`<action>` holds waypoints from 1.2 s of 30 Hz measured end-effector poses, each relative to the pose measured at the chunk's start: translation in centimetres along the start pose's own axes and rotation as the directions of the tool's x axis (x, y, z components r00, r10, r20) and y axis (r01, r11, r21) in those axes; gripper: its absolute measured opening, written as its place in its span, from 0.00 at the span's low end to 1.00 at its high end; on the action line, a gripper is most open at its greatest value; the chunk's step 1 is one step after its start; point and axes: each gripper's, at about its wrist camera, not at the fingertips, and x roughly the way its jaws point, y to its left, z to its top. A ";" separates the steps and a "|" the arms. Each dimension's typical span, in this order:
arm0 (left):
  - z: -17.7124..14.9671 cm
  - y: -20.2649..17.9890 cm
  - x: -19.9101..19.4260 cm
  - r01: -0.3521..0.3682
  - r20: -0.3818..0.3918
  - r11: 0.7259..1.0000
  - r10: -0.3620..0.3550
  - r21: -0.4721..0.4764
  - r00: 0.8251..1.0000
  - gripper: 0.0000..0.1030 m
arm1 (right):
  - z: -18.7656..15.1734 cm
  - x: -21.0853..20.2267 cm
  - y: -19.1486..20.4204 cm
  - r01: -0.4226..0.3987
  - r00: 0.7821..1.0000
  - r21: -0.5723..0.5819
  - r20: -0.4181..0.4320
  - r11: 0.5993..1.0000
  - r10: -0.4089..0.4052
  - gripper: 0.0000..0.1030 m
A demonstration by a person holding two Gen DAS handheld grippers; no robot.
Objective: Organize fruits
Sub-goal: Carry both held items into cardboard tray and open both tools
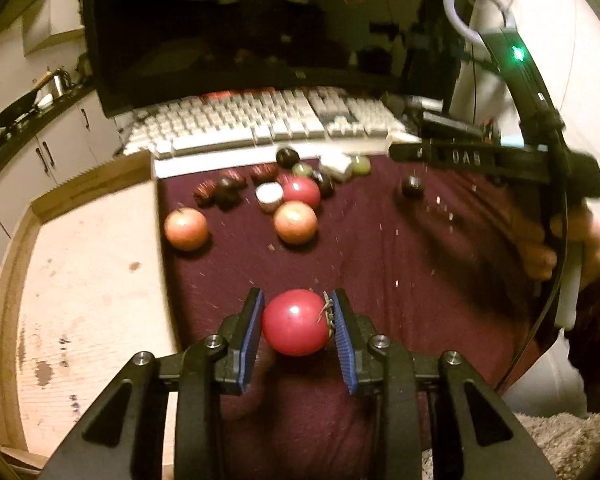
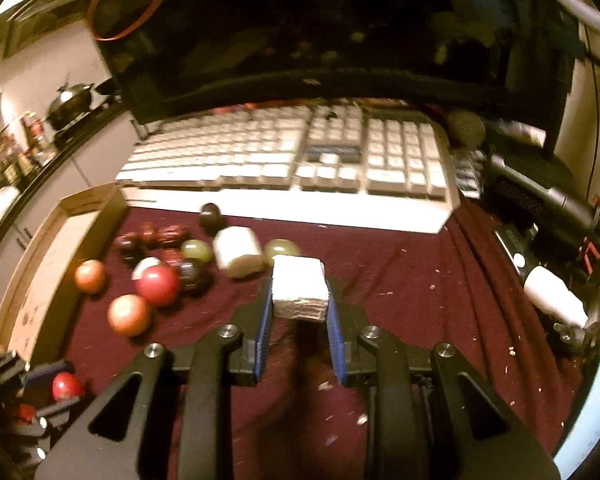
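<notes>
In the left wrist view my left gripper is shut on a round red fruit with a dry stem, held above the maroon cloth. The same red fruit shows at the lower left of the right wrist view. My right gripper is shut on a white layered block. Loose fruits lie beyond: two orange ones, a red one, green grapes, and several dark ones.
A shallow wooden tray lies left of the cloth. A white keyboard and dark monitor stand behind the fruits. A white roll-shaped piece lies among them. A person's hand is at the right edge. Cables and gear crowd the right.
</notes>
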 end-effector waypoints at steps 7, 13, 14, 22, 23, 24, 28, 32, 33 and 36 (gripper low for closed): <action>-0.2 4.0 -3.9 -0.121 0.089 0.991 0.126 -0.062 0.988 0.33 | 0.4 -2.3 6.6 -0.102 0.994 -0.112 0.029 0.988 0.106 0.26; -1.8 8.9 -4.5 -0.262 0.043 0.954 0.270 -0.145 0.962 0.33 | 0.5 -1.1 13.9 -0.259 0.966 -0.166 -0.033 0.952 0.257 0.26; -2.2 9.6 -4.6 -0.282 0.031 0.947 0.290 -0.154 0.957 0.33 | 0.4 -0.9 15.3 -0.284 0.959 -0.176 -0.045 0.942 0.281 0.26; -4.0 12.9 -4.0 -0.346 -0.054 0.912 0.343 -0.219 0.938 0.33 | -0.3 2.3 24.5 -0.399 0.915 -0.233 -0.163 0.887 0.369 0.26; -4.1 13.2 -3.8 -0.356 -0.067 0.907 0.350 -0.224 0.934 0.33 | -0.5 2.8 25.5 -0.396 0.915 -0.237 -0.180 0.887 0.360 0.26; -4.3 13.5 -3.6 -0.361 -0.078 0.904 0.352 -0.230 0.933 0.33 | -0.8 3.3 26.2 -0.392 0.916 -0.240 -0.195 0.888 0.352 0.26; -4.8 14.5 -3.3 -0.376 -0.108 0.893 0.360 -0.247 0.927 0.34 | -1.6 5.1 27.7 -0.375 0.914 -0.251 -0.258 0.892 0.312 0.26; -4.7 14.9 -3.3 -0.400 -0.115 0.879 0.383 -0.260 0.916 0.40 | -2.1 6.2 27.6 -0.354 0.912 -0.249 -0.303 0.901 0.275 0.26; -4.6 15.0 -3.4 -0.411 -0.112 0.873 0.395 -0.262 0.912 0.47 | -2.2 6.2 27.4 -0.353 0.911 -0.253 -0.313 0.901 0.268 0.27; -4.4 14.9 -4.2 -0.450 -0.074 0.855 0.447 -0.259 0.891 0.64 | -2.1 5.4 27.3 -0.360 0.908 -0.279 -0.324 0.890 0.265 0.42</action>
